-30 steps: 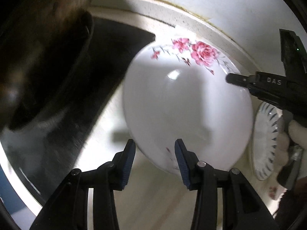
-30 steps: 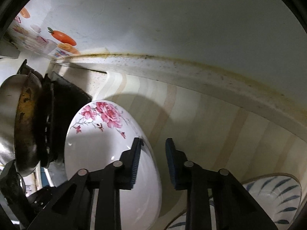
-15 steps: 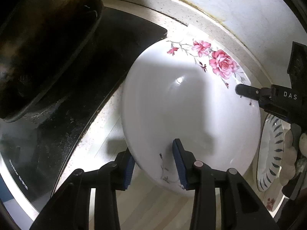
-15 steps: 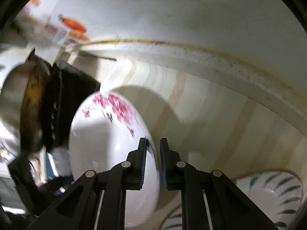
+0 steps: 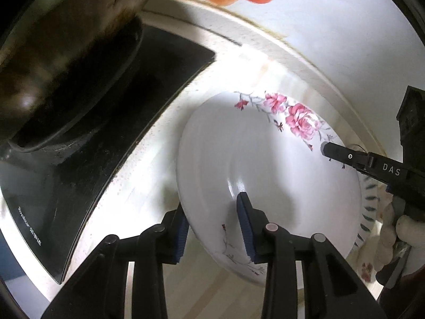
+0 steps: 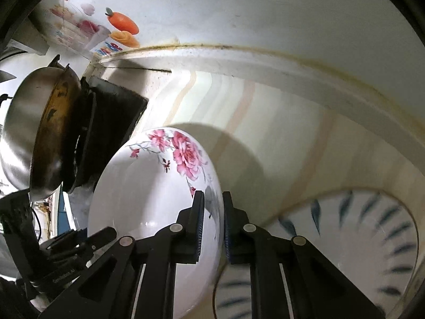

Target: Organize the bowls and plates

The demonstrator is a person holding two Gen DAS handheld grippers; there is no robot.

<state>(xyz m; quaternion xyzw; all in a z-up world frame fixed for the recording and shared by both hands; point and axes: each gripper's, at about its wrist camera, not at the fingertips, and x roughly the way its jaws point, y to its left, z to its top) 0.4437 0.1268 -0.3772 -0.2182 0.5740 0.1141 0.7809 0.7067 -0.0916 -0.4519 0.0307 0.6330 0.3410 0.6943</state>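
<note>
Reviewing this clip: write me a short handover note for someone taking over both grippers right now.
Left gripper: jaws closing over the near rim of the rose-patterned plate.
Right gripper: shut on the opposite rim of the same plate.
The plate is tilted over the striped counter, next to the stove that carries a wok. A blue-leaf plate lies on the counter beside and partly under it.
Done: the rose plate is gripped on both sides.
Left: probably set it onto the blue-leaf plate, then release.

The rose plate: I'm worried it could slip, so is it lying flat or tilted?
Tilted. The rose plate stands raised on edge off the counter, its rim between the right gripper pads.
</note>
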